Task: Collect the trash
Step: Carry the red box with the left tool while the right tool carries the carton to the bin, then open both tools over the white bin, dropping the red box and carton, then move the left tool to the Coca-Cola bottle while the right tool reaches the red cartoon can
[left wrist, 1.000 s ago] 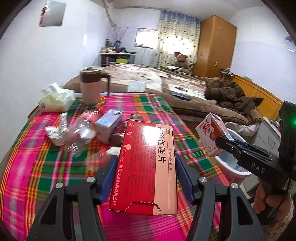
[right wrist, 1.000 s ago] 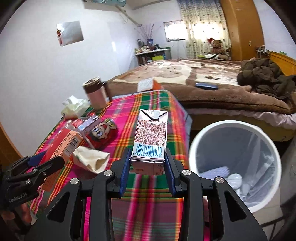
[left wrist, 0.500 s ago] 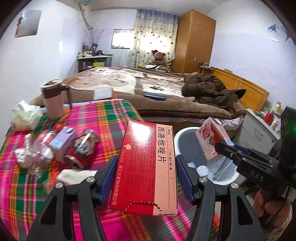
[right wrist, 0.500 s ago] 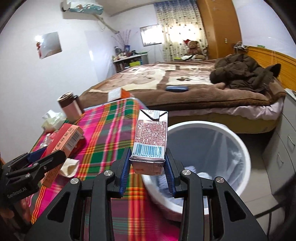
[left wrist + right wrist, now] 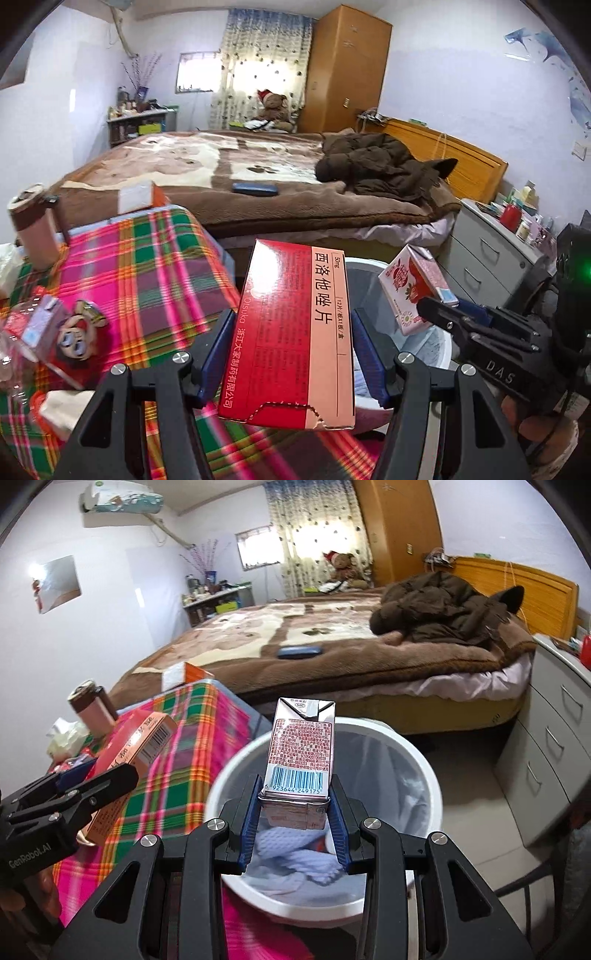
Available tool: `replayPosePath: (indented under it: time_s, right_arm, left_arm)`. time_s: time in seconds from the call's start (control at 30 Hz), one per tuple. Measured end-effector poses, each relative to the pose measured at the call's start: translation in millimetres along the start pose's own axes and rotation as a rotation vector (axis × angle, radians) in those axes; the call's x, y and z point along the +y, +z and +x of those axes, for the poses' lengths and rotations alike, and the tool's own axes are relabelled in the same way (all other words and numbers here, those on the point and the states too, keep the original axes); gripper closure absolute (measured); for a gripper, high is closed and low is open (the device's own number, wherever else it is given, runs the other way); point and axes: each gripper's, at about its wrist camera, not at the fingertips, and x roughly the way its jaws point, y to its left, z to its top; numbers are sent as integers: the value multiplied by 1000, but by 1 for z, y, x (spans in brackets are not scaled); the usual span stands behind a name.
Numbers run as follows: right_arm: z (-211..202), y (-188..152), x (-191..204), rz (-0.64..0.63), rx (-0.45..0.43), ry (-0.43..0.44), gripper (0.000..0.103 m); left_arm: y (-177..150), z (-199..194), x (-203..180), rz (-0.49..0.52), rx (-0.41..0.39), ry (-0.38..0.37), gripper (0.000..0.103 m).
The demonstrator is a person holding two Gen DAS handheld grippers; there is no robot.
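Two grippers are in your hands, each clamped on a piece of trash. Your left gripper [image 5: 293, 354] pinches a red box [image 5: 295, 332] by its long sides, holding it over the edge of the plaid table [image 5: 147, 266], just beside the bin [image 5: 413, 753]. Your right gripper [image 5: 293, 812] squeezes a small carton [image 5: 301, 753] upright by its base, directly above the white bin, which has a liner and pale scraps inside. On the table sit a red can [image 5: 75, 341], a purple carton [image 5: 38, 326] and a brown mug [image 5: 33, 225]. Behind lies a bed [image 5: 332, 635] with a dark coat [image 5: 439, 605].
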Motion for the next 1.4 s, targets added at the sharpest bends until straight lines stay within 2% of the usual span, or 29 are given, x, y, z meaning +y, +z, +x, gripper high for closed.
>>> replayPosePath:
  time_s: [0.13, 0.53, 0.63, 0.67, 0.73, 0.77, 1.0, 1.4]
  right_arm:
    - [10, -4, -11, 17, 42, -26, 67]
    - [25, -5, -33, 52, 100, -96, 67]
    - [26, -5, -35, 64, 100, -102, 65]
    - [26, -5, -35, 64, 100, -108, 63]
    - [26, -5, -33, 64, 99, -113, 37]
    - [26, -5, -34, 65, 98, -108, 34]
    - [22, -3, -28, 68, 78, -99, 34]
    - [14, 0, -6, 53, 46, -72, 34]
  left_arm:
    - [1, 18, -14, 33, 29, -33, 39]
    - [4, 54, -30, 31, 102, -81, 38]
    - [4, 54, -30, 37, 103, -83, 28]
    - [4, 54, -29, 33, 99, -81, 25]
    - [4, 53, -25, 19, 95, -84, 23]
    - [4, 52, -23, 13, 96, -75, 21]
    - [2, 43, -10, -18, 94, -46, 20]
    - [-2, 12, 25, -74, 45, 6, 20]
